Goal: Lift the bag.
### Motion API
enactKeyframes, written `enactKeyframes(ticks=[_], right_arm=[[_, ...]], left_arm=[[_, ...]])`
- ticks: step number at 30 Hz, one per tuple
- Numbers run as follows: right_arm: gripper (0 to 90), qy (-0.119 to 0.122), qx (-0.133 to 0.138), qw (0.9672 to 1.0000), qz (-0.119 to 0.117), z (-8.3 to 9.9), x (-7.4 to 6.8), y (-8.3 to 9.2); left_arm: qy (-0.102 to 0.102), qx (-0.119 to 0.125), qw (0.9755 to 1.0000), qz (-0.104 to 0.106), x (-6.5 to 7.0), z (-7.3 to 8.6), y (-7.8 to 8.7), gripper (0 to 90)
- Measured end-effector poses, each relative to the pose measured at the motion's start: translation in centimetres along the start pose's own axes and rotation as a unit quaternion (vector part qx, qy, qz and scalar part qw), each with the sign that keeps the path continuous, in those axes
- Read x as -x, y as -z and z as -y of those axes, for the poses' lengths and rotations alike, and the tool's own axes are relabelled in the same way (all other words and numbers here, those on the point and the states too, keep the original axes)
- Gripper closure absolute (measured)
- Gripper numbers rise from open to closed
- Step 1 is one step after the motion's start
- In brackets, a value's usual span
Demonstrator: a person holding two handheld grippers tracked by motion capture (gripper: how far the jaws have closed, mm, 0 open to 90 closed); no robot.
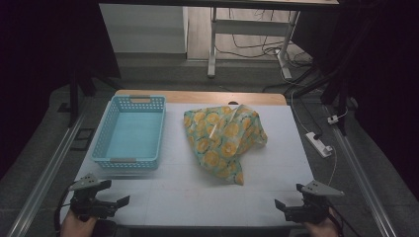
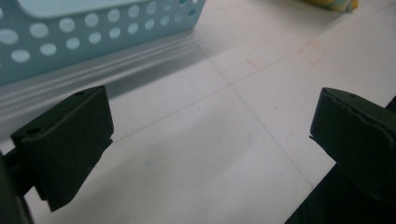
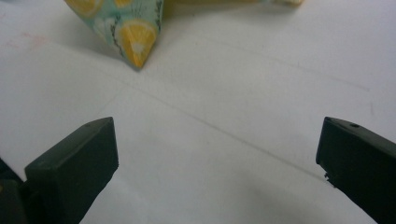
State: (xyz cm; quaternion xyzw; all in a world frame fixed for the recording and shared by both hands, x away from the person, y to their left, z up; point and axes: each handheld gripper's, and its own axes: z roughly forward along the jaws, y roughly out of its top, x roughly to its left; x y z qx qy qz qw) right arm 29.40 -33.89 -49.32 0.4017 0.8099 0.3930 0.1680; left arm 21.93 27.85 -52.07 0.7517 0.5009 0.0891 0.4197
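High view: lemon-print cloth [image 1: 225, 140] is lying crumpled mid-worktop [image 1: 197, 197]. Light blue perforated basket [image 1: 129, 132] is sitting just left of the cloth, apart from it. Left tool [image 1: 111, 203] and right tool [image 1: 289, 206] are hovering nearer than the cloth, well apart from it.

Left gripper view: jaws are gaping wide, nothing between; basket wall [image 2: 93, 35] ahead.

Right gripper view: jaws are spread wide, holding nothing; cloth corner [image 3: 133, 39] ahead.

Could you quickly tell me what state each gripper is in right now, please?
Left gripper: open, holding nothing.
Right gripper: open, holding nothing.
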Motion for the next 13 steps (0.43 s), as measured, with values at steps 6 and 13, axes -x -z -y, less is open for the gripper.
enactKeyframes(ticks=[6, 13], right_arm=[[0.6, -0.008, -0.014, 0.9999, -0.003, 0.80, 0.04, 0.24], [0.8, -0.005, -0.024, 0.9997, -0.003, 0.87, 0.03, 0.06]], left_arm=[[0.001, -0.022, 0.9997, -0.012, 0.03, 0.26, -0.02, 0.0], [0.007, -0.032, 0.9994, -0.007, -0.14, 0.14, -0.22, 0.0]])
